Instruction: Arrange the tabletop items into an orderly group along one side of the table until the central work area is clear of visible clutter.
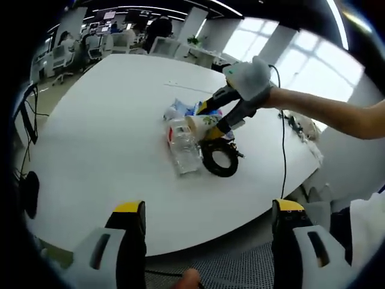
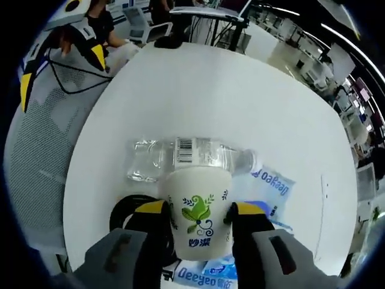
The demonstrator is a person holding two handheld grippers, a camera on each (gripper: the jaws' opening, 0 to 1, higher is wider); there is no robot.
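Note:
A white paper cup [image 2: 197, 217] with a green leaf print sits between the jaws of my right gripper [image 2: 200, 212], which is shut on it. In the left gripper view the same cup [image 1: 198, 123] is held by the right gripper [image 1: 212, 117], which a gloved hand [image 1: 252, 78] holds low over the pile. A clear plastic bottle [image 2: 186, 158] [image 1: 183, 147] lies on its side just beyond the cup. Blue packets [image 2: 267, 186] [image 1: 180, 108] and a black cable coil [image 1: 219, 158] [image 2: 123, 211] lie beside it. My left gripper [image 1: 209, 208] stands open off the table's near edge.
The white oval table [image 1: 108, 120] [image 2: 198, 96] is bare around the pile. A grey mesh chair [image 2: 36, 150] stands off its edge. A black cable [image 1: 283, 150] runs across the right side. Desks and chairs [image 1: 90, 45] fill the far room.

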